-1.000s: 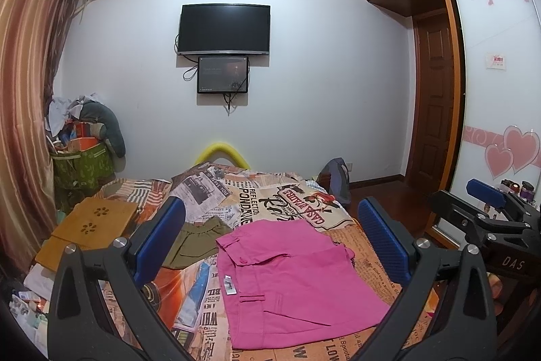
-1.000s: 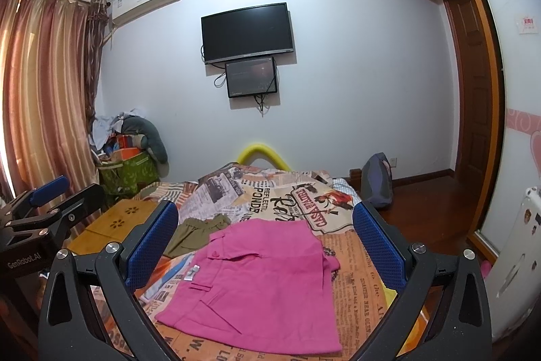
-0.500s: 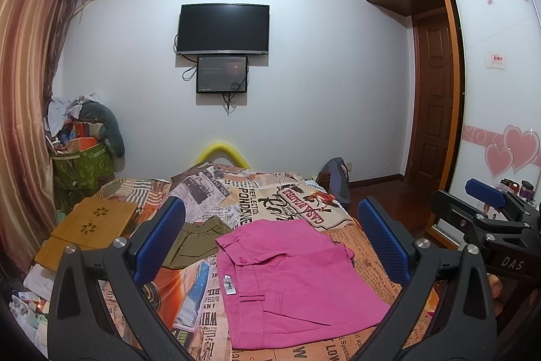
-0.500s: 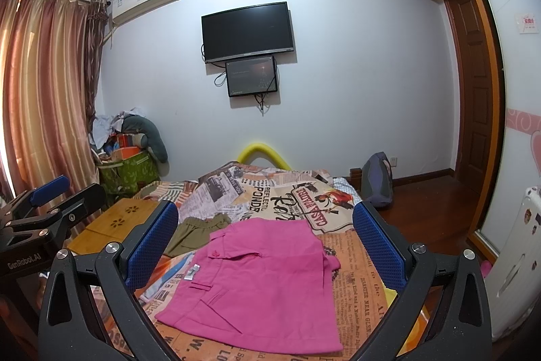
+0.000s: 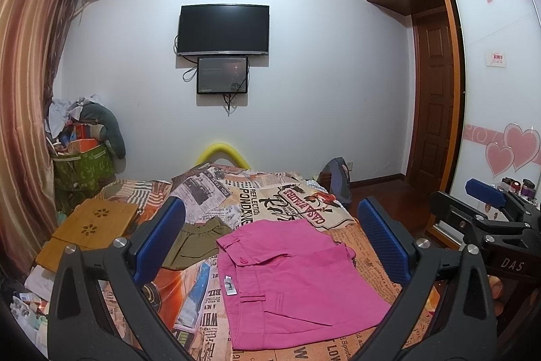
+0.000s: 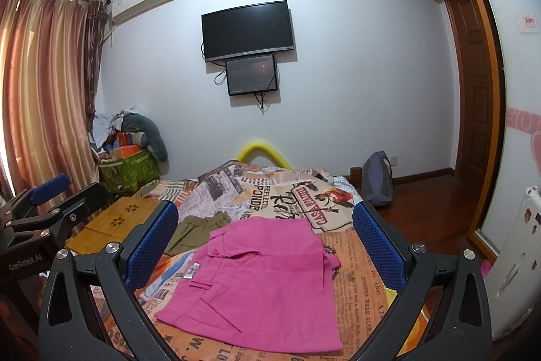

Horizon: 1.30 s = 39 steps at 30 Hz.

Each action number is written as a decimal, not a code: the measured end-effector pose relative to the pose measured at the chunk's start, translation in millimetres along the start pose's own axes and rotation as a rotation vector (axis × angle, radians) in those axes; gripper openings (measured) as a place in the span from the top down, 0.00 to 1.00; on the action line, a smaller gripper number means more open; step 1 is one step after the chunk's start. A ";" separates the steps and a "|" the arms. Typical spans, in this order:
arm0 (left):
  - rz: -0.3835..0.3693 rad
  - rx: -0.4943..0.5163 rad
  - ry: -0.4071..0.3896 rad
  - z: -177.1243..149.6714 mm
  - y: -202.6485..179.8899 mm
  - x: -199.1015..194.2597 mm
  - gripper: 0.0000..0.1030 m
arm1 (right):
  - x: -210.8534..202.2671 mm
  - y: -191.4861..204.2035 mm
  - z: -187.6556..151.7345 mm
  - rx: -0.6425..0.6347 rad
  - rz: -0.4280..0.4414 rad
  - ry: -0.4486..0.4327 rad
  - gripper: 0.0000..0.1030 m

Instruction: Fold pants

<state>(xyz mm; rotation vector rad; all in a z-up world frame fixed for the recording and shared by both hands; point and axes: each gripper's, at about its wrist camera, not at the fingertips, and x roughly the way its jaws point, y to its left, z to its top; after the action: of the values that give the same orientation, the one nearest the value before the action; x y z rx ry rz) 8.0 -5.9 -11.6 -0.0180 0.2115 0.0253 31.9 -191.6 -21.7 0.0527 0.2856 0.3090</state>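
Note:
Pink pants (image 5: 290, 279) lie flat on the newspaper-print bed cover (image 5: 270, 195), folded in half with the waistband and white label toward the left; they also show in the right wrist view (image 6: 263, 286). My left gripper (image 5: 270, 242) is open and empty, held above and before the pants. My right gripper (image 6: 267, 242) is open and empty too, held above the pants. The right gripper also shows at the right edge of the left wrist view (image 5: 490, 212), and the left gripper at the left edge of the right wrist view (image 6: 44, 205).
Olive green shorts (image 5: 199, 235) lie on the bed left of the pink pants. A wooden lap tray (image 5: 91, 229) sits at the bed's left side. A green bag of clutter (image 5: 84, 164) stands in the corner. A backpack (image 5: 338, 178) and wardrobe (image 5: 500, 90) are to the right.

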 end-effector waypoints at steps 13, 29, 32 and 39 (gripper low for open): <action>-0.001 -0.012 0.020 -1.9 3.7 14.9 0.00 | 15.3 -10.0 -5.5 0.005 -0.033 0.024 0.00; -0.025 -0.026 0.238 -40.2 21.2 122.0 0.00 | 111.7 -63.7 -52.4 -0.049 -0.144 0.281 0.00; -0.027 -0.042 0.300 -50.4 29.8 149.1 0.00 | 127.7 -72.8 -58.0 -0.066 -0.152 0.333 0.00; -0.001 -0.078 0.467 -85.5 55.7 221.9 0.00 | 174.3 -93.0 -77.4 -0.065 -0.096 0.471 0.00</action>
<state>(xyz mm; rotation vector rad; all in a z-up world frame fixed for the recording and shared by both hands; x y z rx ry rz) 205.5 53.2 -142.7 -0.1026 0.6775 0.0286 196.2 -225.9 -151.6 -0.0993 0.7425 0.2322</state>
